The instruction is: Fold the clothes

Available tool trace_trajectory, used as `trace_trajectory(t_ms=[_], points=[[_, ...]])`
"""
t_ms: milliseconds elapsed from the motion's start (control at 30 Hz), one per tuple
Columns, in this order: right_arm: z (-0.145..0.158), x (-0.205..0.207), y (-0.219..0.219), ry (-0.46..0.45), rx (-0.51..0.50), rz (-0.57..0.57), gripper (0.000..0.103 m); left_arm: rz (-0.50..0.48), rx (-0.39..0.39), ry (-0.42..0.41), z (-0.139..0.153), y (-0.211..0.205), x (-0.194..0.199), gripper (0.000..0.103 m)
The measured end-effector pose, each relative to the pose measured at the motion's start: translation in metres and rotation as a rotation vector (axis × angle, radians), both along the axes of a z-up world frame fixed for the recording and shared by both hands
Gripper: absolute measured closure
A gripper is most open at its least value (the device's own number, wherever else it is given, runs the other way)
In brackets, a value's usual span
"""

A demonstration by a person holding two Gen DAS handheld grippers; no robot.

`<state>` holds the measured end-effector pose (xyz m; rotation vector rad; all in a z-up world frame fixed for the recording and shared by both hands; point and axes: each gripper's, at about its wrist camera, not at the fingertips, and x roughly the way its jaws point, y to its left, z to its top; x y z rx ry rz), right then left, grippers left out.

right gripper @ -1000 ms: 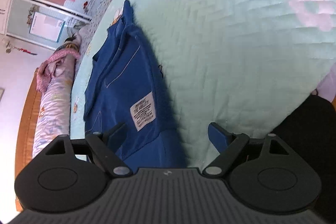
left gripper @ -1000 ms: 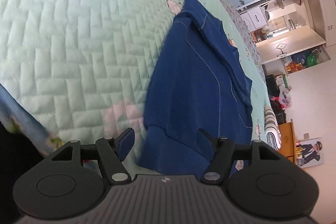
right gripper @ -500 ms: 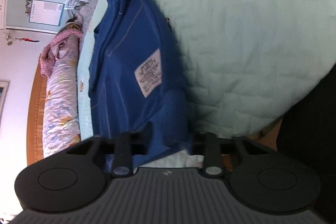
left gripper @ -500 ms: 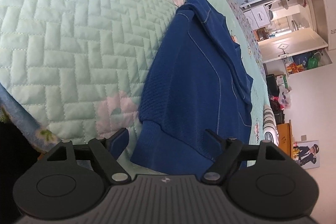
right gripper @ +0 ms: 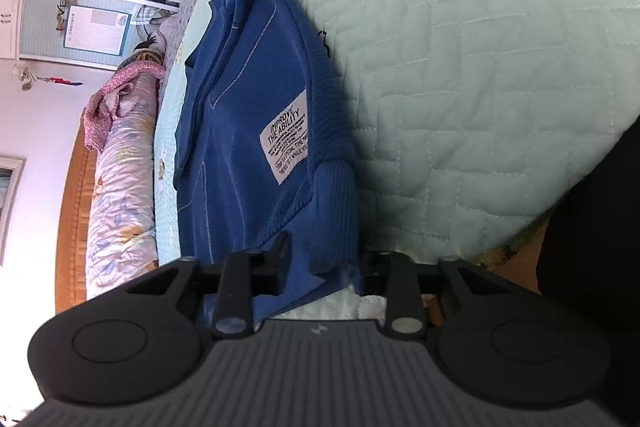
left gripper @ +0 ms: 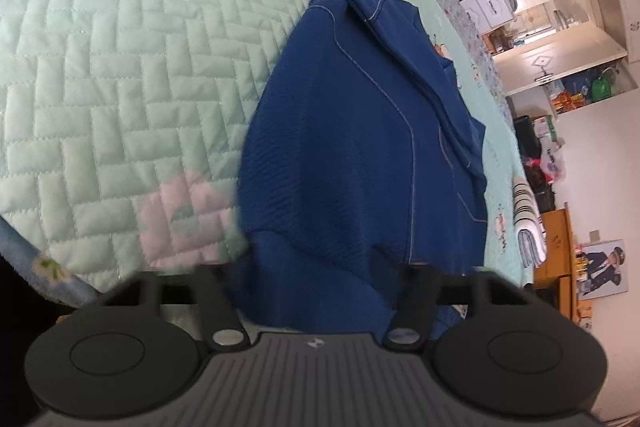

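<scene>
Blue sweatshirt lay stretched lengthwise on the mint quilted bedspread, hem at the near edge. Both grippers angled down at that hem: the left gripper was closing on the ribbed band, the right gripper closing too, with the hem corner bunched between its jaws below the white label.

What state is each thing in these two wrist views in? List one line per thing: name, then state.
Blue garment: partly folded lengthwise, lying on the quilt, near hem bunched in both grippers.
Left gripper: jaws closing, hem between them.
Right gripper: jaws closing, ribbed hem corner between them.
White label: facing up, readable.
Quilt: spread flat.
</scene>
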<state>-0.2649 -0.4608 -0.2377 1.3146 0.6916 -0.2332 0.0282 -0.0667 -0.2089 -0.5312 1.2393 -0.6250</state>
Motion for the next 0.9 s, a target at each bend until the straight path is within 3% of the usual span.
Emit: trace_trajectory(t_ms=[33,67,333,900], points=[[0.001,0.000,0.001,-0.004,-0.009,0.003,0.089,0.000,-0.002,-0.006,0.000,0.000,-0.002,0.091],[0.003,0.000,0.002,-0.008,-0.023,0.006,0.092,0.002,-0.006,-0.015,0.001,-0.001,-0.005,0.091],[0.037,0.007,0.014,-0.063,-0.167,0.021,0.094,0.039,-0.038,-0.053,0.014,0.008,-0.013,0.092],[0.091,-0.031,0.039,-0.143,-0.149,-0.001,0.095,0.090,-0.205,-0.047,0.046,0.057,-0.054,0.092]])
